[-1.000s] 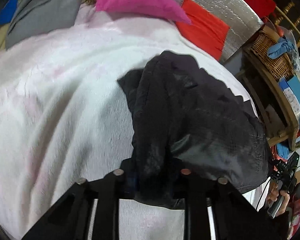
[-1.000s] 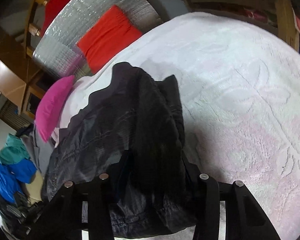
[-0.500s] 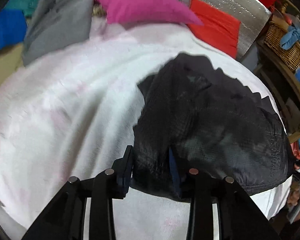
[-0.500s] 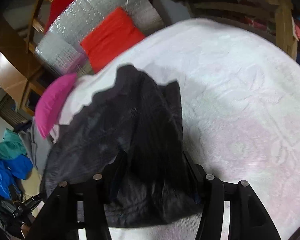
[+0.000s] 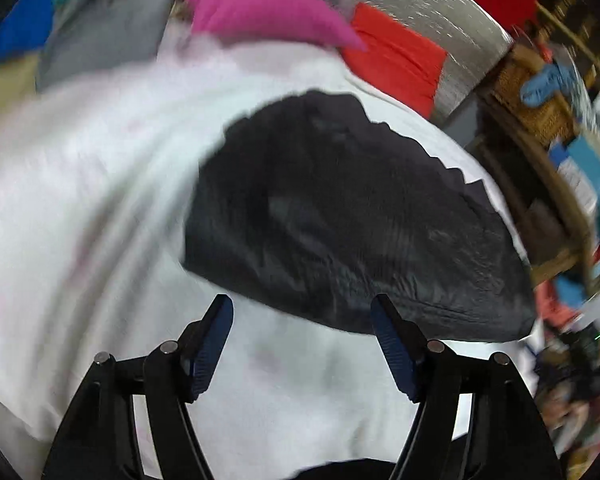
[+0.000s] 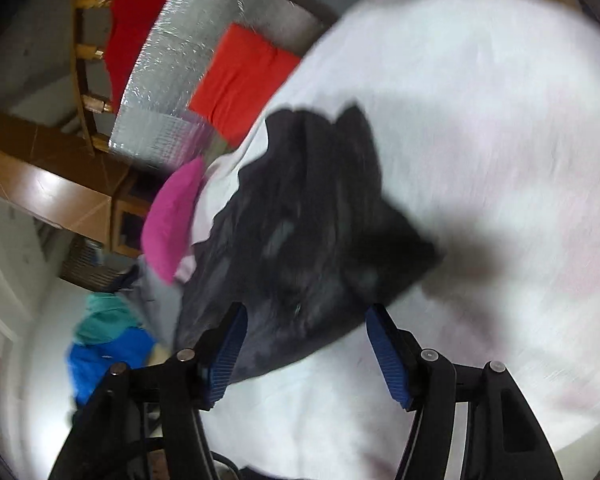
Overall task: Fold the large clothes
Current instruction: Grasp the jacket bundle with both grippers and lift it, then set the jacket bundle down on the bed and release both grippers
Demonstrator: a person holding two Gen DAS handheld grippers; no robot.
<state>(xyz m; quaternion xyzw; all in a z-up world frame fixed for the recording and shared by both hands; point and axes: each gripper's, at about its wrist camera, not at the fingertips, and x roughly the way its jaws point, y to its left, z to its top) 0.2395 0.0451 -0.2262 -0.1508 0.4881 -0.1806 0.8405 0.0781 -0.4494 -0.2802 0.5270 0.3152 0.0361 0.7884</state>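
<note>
A black garment [image 5: 340, 220] lies folded in a rough heap on the white bedspread [image 5: 80, 200]. My left gripper [image 5: 302, 312] is open and empty, just in front of the garment's near edge. The garment also shows in the right wrist view [image 6: 308, 240]. My right gripper [image 6: 306, 320] is open and empty, with the garment's near edge between and just beyond its blue-padded fingers [image 6: 388, 360]. Both views are blurred by motion.
A pink pillow [image 5: 260, 12], a red cushion [image 5: 396, 64] and a silver quilted headboard [image 5: 420, 12] sit at the far side of the bed. Grey and blue clothes [image 5: 100, 28] lie at far left. Cluttered wooden shelves [image 5: 560, 160] stand to the right.
Both grippers have opened and let go of the black garment. They have drawn back from it, and the garment now rests on the bedspread.
</note>
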